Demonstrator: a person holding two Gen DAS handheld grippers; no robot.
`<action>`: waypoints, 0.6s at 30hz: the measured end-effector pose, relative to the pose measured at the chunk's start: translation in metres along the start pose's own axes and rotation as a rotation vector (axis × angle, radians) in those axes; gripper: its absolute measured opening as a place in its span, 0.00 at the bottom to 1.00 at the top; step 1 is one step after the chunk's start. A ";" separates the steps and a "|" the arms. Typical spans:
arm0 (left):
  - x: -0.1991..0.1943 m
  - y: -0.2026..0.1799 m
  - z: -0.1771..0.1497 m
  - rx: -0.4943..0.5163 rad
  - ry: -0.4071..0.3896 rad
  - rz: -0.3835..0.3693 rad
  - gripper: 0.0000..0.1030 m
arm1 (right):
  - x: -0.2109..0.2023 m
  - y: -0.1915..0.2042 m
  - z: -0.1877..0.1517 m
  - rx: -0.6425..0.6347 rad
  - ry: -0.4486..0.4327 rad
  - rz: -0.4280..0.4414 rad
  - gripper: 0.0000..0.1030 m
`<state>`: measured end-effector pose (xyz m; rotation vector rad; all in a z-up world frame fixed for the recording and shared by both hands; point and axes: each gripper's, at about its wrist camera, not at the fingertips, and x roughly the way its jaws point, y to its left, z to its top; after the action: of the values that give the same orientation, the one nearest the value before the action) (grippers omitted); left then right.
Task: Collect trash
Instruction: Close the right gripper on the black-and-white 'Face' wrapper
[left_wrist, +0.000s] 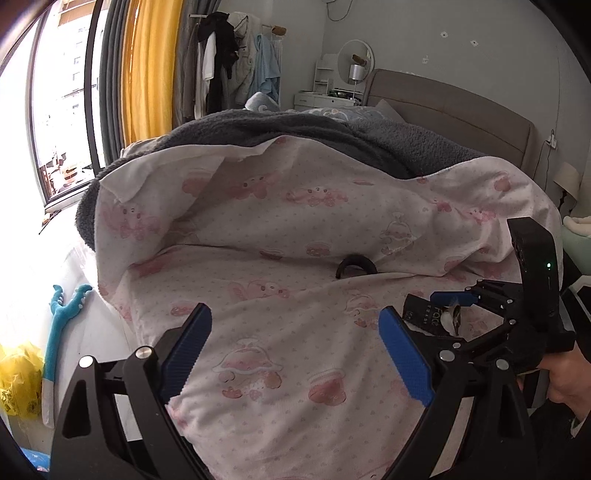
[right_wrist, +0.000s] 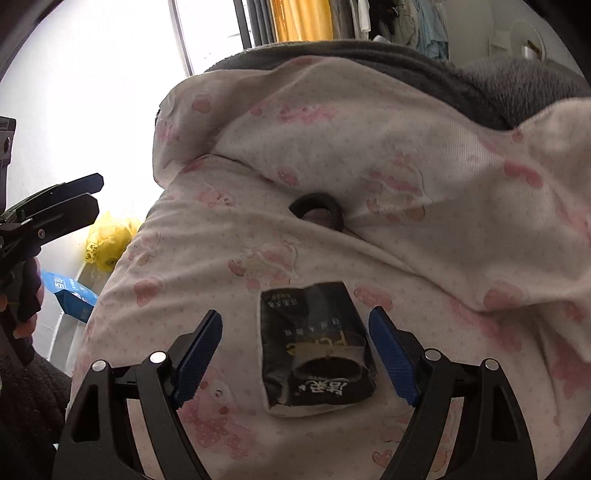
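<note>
The right gripper (right_wrist: 295, 350) hangs low over the pink-printed bedsheet (right_wrist: 406, 155) with its blue fingers (right_wrist: 199, 350) spread wide, gripping nothing; the black wrapper (right_wrist: 314, 347) lies flat on the sheet directly between them, clear of both pads. Just beyond the wrapper a black ring (right_wrist: 317, 212) pokes out from under the folded-back quilt, whose raised fold and grey blanket (left_wrist: 295, 125) wall off the far side. The left gripper (left_wrist: 295, 350) is also wide open and empty, over bare sheet to the left of the wrapper (left_wrist: 424, 314). Past the bed's left edge, a yellow plastic bag (right_wrist: 107, 236) and a blue packet (right_wrist: 70, 291) sit down on the floor.
</note>
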<state>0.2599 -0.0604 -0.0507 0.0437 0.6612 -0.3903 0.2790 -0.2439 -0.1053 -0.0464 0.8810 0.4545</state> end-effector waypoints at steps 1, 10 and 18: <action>0.004 -0.003 0.001 0.010 0.003 -0.005 0.91 | 0.001 -0.002 -0.002 0.010 0.005 0.014 0.80; 0.047 -0.028 0.013 0.058 0.031 -0.043 0.91 | 0.004 -0.014 -0.011 0.028 0.018 0.024 0.54; 0.084 -0.043 0.024 0.067 0.057 -0.060 0.90 | -0.013 -0.026 -0.012 0.023 -0.023 0.032 0.52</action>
<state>0.3185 -0.1323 -0.0787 0.0988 0.7066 -0.4699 0.2732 -0.2749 -0.1073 -0.0056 0.8657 0.4742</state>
